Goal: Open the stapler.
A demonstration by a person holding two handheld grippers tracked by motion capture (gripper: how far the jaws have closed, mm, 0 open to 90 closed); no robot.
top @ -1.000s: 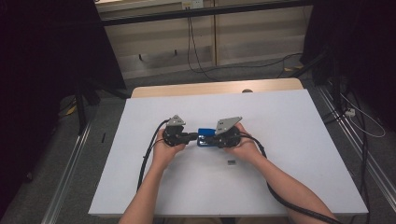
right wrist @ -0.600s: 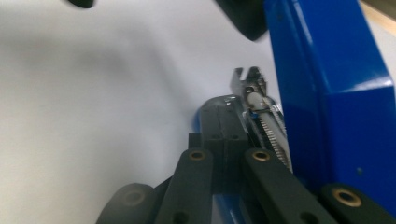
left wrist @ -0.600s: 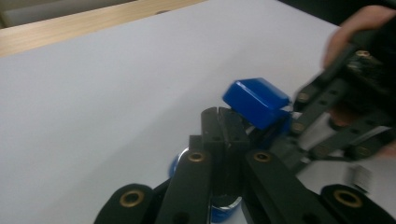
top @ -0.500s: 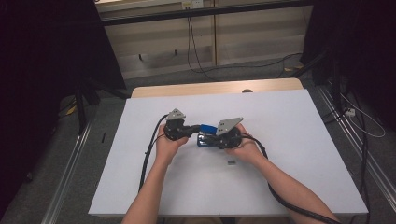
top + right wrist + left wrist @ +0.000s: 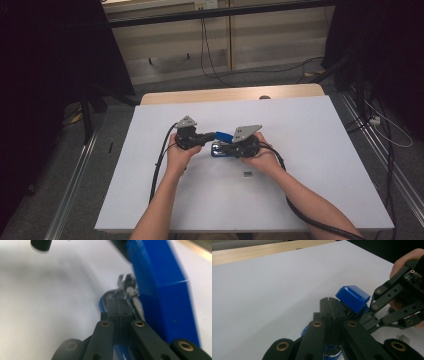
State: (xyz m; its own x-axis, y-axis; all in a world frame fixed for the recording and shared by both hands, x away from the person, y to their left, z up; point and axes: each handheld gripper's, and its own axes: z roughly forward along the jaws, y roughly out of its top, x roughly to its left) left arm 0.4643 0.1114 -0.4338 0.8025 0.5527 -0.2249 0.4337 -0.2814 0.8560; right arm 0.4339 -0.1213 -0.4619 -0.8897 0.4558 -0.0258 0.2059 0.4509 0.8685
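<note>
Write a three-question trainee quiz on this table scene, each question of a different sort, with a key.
1. True or false: the blue stapler has its top swung up.
2. What lies on the white table near the person's right hand? A) a small block of staples B) a pen C) a cup
3. How do the jaws of the left gripper and the right gripper stand?

Key: 1 true; 2 A, the staples; 3 both are shut, at the stapler.

Stapler [image 5: 223,136]: glossy blue cover, silver metal spring and channel. Grippers: black jaws [image 5: 329,312], brass-coloured rivets. Table [image 5: 310,130]: plain white top, pale wood edge.
</note>
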